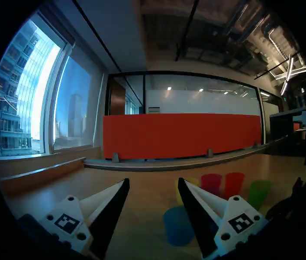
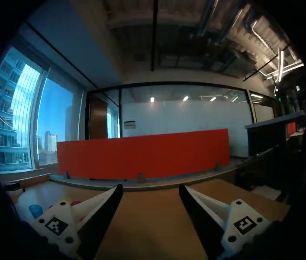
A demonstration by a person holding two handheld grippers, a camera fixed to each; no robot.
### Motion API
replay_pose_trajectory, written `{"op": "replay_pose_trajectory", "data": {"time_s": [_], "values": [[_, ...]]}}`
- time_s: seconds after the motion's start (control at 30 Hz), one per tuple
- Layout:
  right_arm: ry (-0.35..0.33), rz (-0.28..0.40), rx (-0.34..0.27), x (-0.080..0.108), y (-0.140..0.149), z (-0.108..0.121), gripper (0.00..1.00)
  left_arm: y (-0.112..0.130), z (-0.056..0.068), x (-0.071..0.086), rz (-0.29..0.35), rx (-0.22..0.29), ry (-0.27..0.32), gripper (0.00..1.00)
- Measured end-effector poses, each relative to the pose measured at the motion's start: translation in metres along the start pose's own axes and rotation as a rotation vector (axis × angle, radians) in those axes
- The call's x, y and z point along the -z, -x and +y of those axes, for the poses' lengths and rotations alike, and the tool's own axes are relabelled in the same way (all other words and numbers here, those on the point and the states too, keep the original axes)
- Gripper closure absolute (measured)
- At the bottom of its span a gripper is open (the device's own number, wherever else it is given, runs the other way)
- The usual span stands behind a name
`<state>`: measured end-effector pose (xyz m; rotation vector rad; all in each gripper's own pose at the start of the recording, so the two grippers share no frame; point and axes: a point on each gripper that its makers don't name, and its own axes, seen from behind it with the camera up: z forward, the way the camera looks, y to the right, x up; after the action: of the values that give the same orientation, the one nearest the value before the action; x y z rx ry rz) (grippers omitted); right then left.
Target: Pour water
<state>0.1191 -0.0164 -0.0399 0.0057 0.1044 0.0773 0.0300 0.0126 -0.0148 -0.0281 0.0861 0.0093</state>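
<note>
My left gripper [image 1: 153, 182] is spread wide, with the blue cup [image 1: 176, 225] by one finger. My right gripper [image 2: 150, 187] is likewise apart over the wooden table [image 2: 153, 229], which runs to the orange partition [image 2: 144, 156].

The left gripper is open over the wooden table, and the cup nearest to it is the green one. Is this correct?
Not quite: in the left gripper view the nearest cup is the blue cup; the green cup stands farther back. The left gripper is indeed open over the wooden table.
</note>
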Motion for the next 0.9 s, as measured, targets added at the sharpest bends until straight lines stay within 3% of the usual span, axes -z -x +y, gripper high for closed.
{"op": "replay_pose_trajectory", "data": {"time_s": [0.9], "values": [[0.007, -0.002, 0.007, -0.003, 0.004, 0.002, 0.01, 0.016, -0.003, -0.003, -0.032, 0.014, 0.004, 0.18]]}}
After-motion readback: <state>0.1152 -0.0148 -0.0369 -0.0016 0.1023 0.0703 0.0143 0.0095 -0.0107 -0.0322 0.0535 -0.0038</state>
